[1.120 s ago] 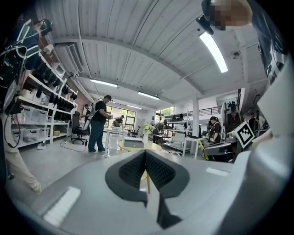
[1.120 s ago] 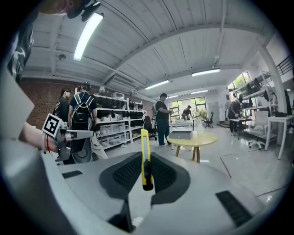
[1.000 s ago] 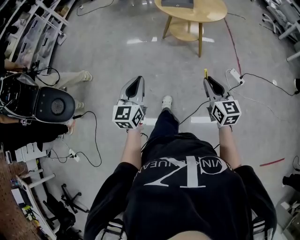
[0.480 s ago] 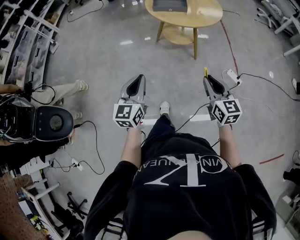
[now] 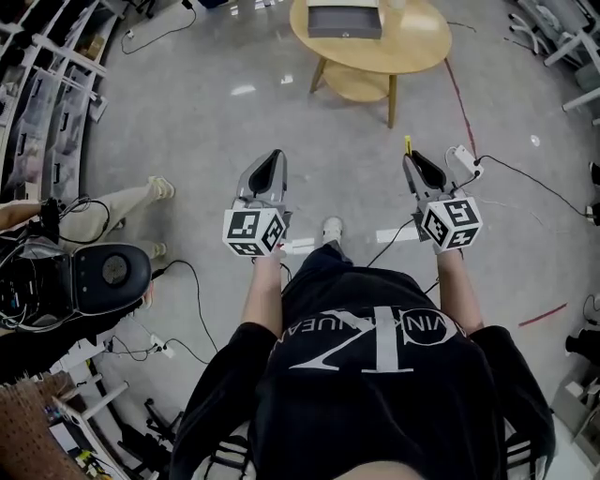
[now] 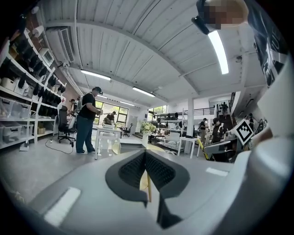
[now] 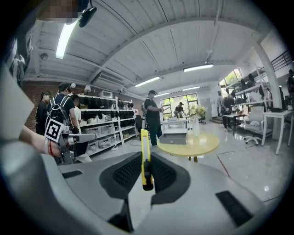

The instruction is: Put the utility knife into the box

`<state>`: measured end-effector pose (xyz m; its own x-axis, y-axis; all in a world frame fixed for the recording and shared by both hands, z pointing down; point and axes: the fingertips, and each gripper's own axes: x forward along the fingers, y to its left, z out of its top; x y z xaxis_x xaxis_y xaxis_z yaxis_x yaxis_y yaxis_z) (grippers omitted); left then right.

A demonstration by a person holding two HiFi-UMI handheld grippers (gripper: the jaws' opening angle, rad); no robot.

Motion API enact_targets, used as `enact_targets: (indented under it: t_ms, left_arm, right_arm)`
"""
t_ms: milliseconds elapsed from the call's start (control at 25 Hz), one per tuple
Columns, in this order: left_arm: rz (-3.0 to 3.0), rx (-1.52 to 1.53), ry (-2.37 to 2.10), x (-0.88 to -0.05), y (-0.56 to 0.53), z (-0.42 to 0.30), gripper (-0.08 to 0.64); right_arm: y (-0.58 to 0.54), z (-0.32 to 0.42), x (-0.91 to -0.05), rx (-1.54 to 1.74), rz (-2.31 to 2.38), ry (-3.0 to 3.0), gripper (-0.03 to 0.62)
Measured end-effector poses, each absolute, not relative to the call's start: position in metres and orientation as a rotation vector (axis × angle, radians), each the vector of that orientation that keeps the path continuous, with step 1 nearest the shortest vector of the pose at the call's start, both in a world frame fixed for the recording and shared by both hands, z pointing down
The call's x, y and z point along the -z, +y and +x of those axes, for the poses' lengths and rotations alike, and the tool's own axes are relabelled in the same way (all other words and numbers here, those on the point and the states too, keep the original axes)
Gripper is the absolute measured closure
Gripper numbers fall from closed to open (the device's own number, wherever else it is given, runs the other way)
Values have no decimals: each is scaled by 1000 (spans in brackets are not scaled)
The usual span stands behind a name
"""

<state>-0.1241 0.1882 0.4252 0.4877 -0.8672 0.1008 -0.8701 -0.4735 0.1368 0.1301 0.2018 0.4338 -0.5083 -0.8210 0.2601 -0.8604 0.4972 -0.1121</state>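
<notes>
A yellow utility knife [image 7: 145,160] stands upright between the pads of my right gripper [image 7: 146,158], which is shut on it. In the head view its yellow tip [image 5: 408,143] pokes out past the right gripper [image 5: 412,157]. The grey box [image 5: 344,19] lies on a round yellow table [image 5: 422,42] ahead, across bare floor. The right gripper view shows the box [image 7: 173,137] on that table [image 7: 197,144], well beyond the knife. My left gripper [image 5: 272,159] is held level beside the right one, its jaws [image 6: 146,156] shut on nothing.
A white power strip [image 5: 466,155] with black cables lies on the floor just right of the right gripper. A red tape line [image 5: 464,89] runs past the table. A seated person's legs [image 5: 122,202], a black round device [image 5: 112,272] and shelving [image 5: 37,84] fill the left side.
The table and box have slid further into the head view as I moved forward. Both grippers keep the same pose, the knife still held in the right one.
</notes>
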Motion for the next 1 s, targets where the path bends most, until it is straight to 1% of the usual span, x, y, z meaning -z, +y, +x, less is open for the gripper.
enact_targets:
  t_ms: [240, 520, 800, 1000]
  left_arm:
    - [2594, -22, -1483, -422, 141, -140, 549]
    - [2581, 10, -1490, -428, 107, -174, 549]
    - [2533, 23, -1524, -439, 82, -179, 549]
    - [2506, 28, -1537, -445, 70, -201, 549]
  right_arm:
    - [157, 113, -425, -333, 1489, -2547, 525]
    - [122, 78, -426, -351, 1495, -2554, 523]
    - [83, 85, -429, -346, 1470, -2559, 523]
    - [66, 67, -430, -347, 1477, -2575, 525]
